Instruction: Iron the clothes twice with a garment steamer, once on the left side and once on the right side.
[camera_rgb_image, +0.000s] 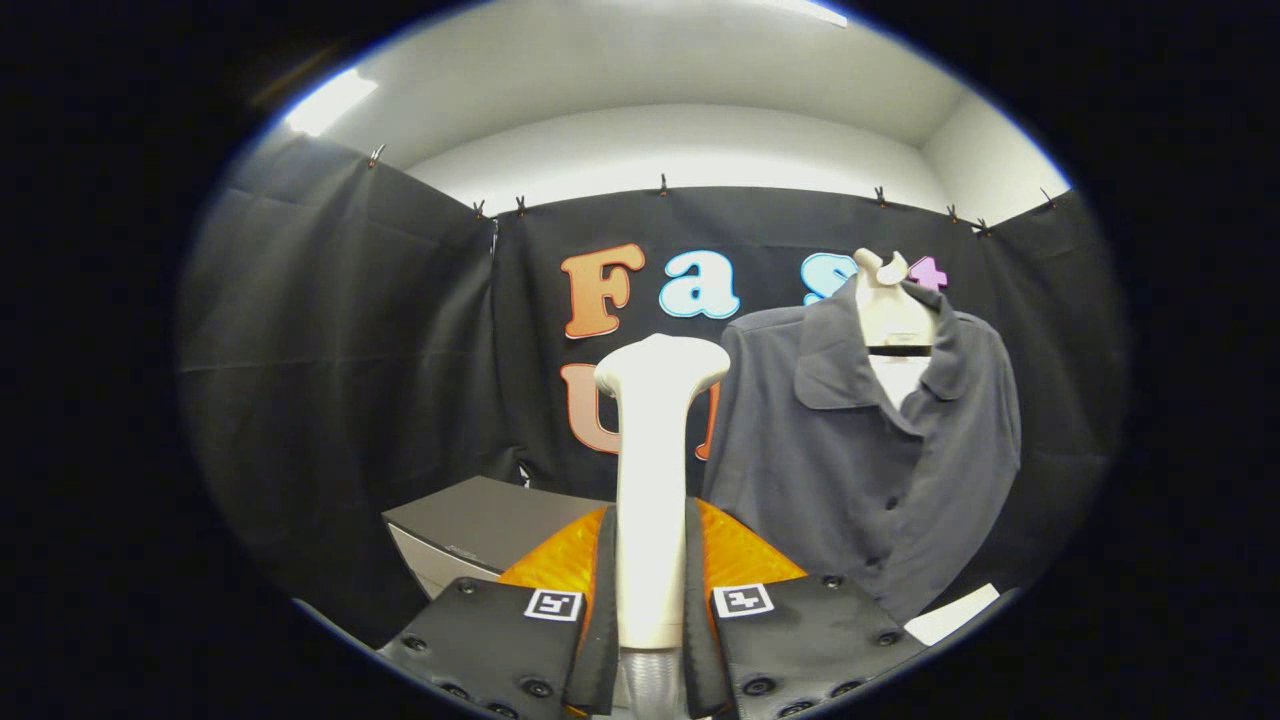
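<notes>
gripper (650, 600) fingers are clamped on both sides of the white garment steamer (652, 480) handle, held upright with its head raised. grey shirt (870, 470) hangs on a hanger beyond the fingers, off to the right, apart from the steamer head. judging by that gap, neither the left nor right pass looks done.
</notes>
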